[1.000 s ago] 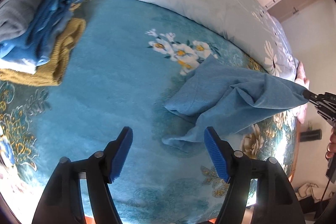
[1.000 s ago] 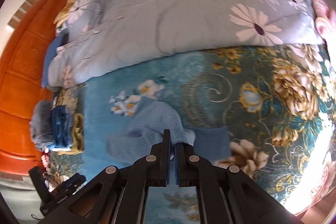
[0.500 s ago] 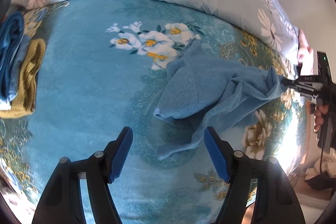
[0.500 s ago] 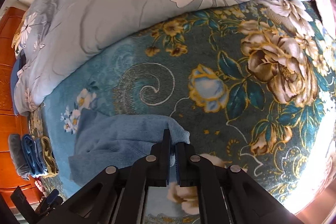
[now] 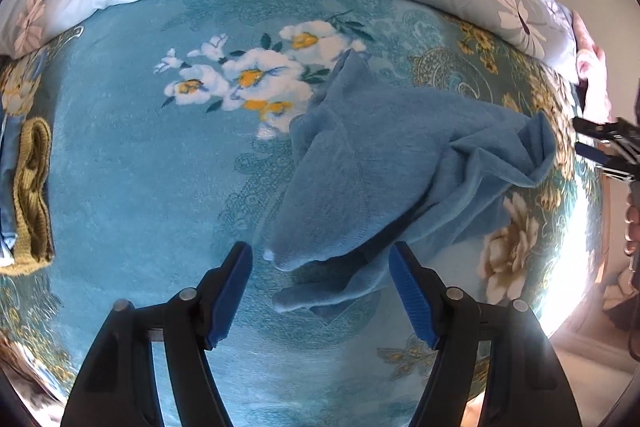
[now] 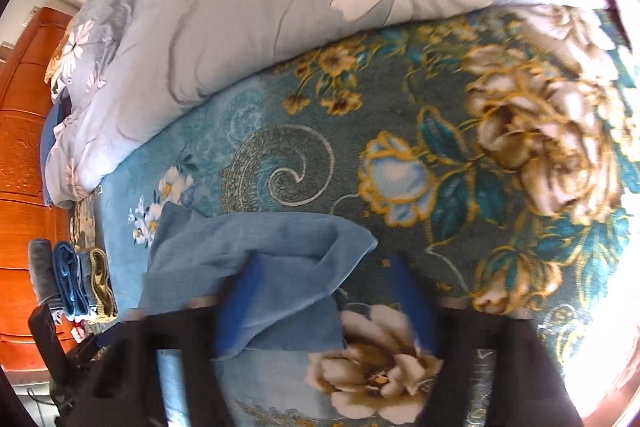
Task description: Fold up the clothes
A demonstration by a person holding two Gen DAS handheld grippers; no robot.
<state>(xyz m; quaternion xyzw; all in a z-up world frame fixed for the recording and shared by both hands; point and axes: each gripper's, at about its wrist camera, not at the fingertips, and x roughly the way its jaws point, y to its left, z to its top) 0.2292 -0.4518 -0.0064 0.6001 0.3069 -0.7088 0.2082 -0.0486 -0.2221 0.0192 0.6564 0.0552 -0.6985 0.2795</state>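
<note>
Right wrist view: right gripper (image 6: 320, 303) jaws opening, blue garment (image 5: 384, 183) corner loose between them, crumpled on the blanket (image 5: 132, 167). Left gripper (image 5: 320, 291) wide, empty, above the near edge. Spreading step; next likely needs a grab there to flatten.

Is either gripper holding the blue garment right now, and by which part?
Neither. The right gripper is opening off the blue garment's corner; the left gripper hangs open above its near edge.
</note>
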